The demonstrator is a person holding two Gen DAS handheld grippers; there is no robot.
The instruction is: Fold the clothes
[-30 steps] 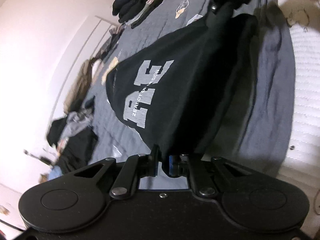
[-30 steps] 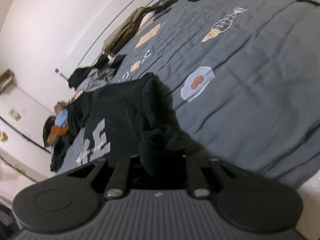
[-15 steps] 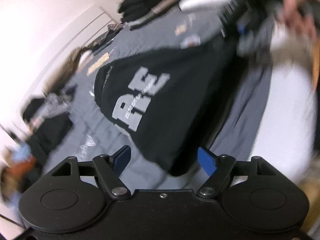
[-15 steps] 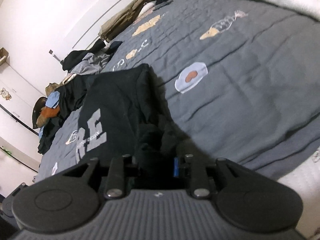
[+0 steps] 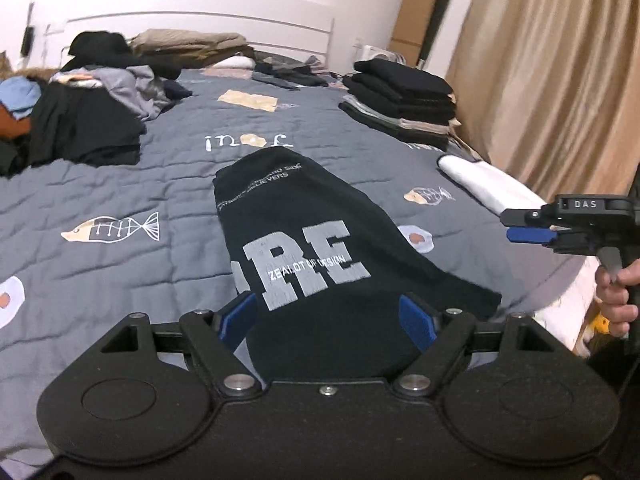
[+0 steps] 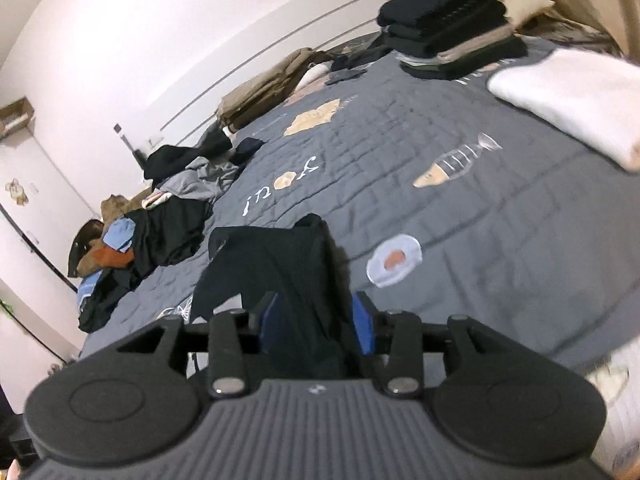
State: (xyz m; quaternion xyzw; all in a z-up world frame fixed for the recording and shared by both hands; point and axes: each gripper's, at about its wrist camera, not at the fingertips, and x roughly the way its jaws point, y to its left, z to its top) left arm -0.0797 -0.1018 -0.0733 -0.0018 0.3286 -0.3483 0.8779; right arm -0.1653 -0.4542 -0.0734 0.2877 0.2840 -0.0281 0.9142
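One black T-shirt (image 5: 312, 240) lay folded near the bed's (image 5: 120, 184) near edge. Two grippers hovered, left gripper (image 5: 327, 322) and right gripper (image 6: 316, 322), both opening, shirt between unpressed pads. One folded stack (image 5: 404, 100) stood far right.

The right gripper (image 6: 316, 320), its blue fingers (image 6: 364, 330) opening with a fold of the black shirt (image 6: 280, 264) between them, looks over a grey bed (image 6: 500, 240) with a folded stack (image 6: 452, 20), a white cloth (image 6: 568, 92) and a loose heap (image 6: 160, 224).
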